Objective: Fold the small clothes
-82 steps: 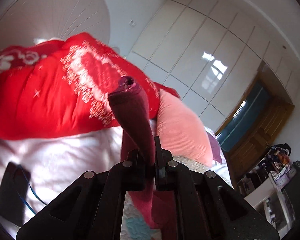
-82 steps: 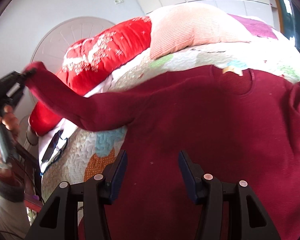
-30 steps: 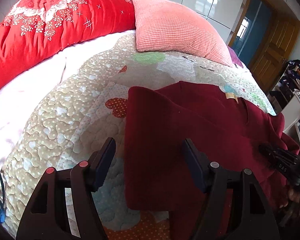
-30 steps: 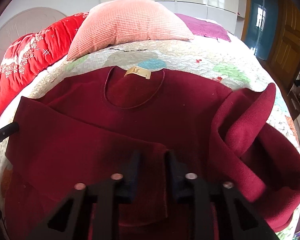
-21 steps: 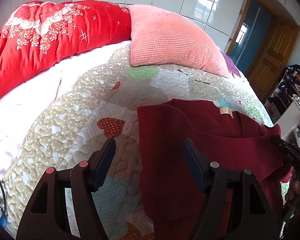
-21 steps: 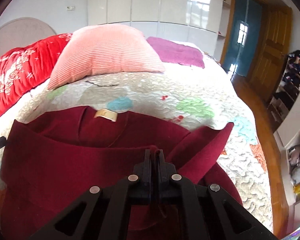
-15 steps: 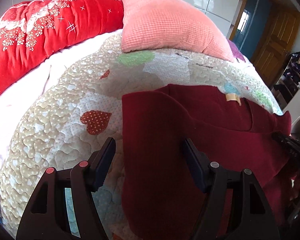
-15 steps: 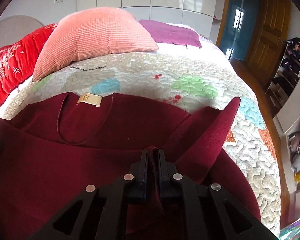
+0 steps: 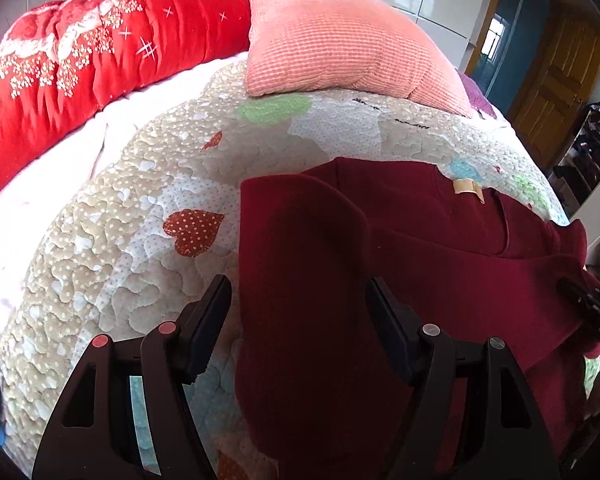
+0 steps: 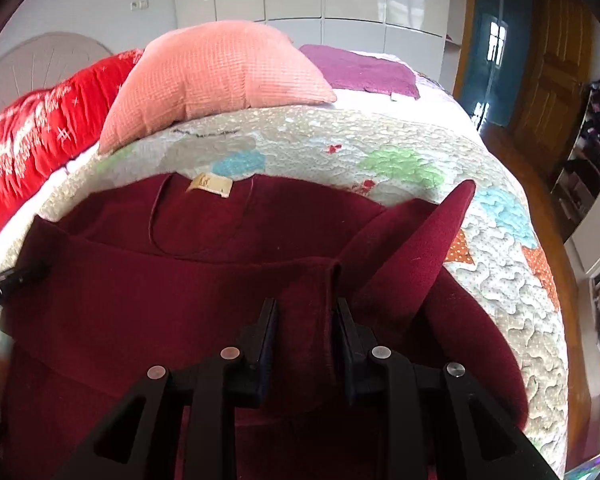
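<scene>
Left gripper (image 9: 298, 312) gapes wide over the sweater (image 9: 400, 264) on the quilt (image 9: 140, 200); right gripper (image 10: 306, 320) is parted, empty.

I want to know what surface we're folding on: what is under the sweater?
The sweater lies on a patchwork quilt, which shows around its collar and both sides. Whatever lies beneath the sweater's middle is covered.
</scene>
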The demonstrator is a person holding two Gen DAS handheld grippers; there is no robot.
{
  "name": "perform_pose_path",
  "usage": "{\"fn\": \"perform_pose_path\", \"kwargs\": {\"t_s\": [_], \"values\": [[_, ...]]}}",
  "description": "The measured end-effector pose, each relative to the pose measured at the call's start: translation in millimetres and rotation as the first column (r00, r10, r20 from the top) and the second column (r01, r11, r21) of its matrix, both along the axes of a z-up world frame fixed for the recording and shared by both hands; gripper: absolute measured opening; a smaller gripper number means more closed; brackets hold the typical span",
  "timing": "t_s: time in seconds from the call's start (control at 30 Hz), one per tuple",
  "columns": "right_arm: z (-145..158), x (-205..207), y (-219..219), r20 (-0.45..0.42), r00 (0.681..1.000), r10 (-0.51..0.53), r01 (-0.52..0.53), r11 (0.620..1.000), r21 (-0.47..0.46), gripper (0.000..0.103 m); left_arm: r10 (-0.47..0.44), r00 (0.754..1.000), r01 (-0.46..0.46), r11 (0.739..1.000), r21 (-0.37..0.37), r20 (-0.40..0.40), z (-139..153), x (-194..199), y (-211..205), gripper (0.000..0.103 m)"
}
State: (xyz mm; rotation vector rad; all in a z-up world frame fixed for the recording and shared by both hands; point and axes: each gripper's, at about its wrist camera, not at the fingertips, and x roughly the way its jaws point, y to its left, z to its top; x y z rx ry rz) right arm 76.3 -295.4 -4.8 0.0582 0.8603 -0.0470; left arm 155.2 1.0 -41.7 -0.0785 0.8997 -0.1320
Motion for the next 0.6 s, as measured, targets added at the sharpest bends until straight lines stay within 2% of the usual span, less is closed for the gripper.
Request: {"fn": "perform_pose_path", "kwargs": {"t_s": [0.1,0.13,0.17,0.23,0.4,0.6], "values": [[14,-27,-16,0.036,0.999,-0.030,0.028,0.997,0.076,0.028,-0.008,0.999,0.009,1.000,-0.010,0.040,15,-14,-3,0.071],[18,-35,-21,0.047,0.998,-0.049,0.046,0.996,0.076,0.033,-0.015,0.998,0.016,1.000,-0.020,0.054,19,-18,-5,0.071],[21,-44,-27,0.061,0.995,-0.075,0.071,0.995,0.075,0.045,-0.021,0.998,0.023,0.999,-0.026,0.065,23,-21,-8,0.071],[24,-56,-39,0.072,0.992,-0.101,0.094,0.991,0.090,0.045,-0.035,0.996,0.038,0.999,-0.038,0.078,29,-26,-17,0.071],[27,-57,-56,0.061,0.991,-0.120,0.111,0.985,0.129,0.045,-0.112,0.991,0.116,0.991,-0.064,0.073,32,-30,-49,0.071],[41,-38,-77,0.087,0.981,-0.173,0.142,0.947,0.288,0.048,-0.217,0.976,0.218,0.974,-0.058,0.029,19,-32,-98,0.071]]}}
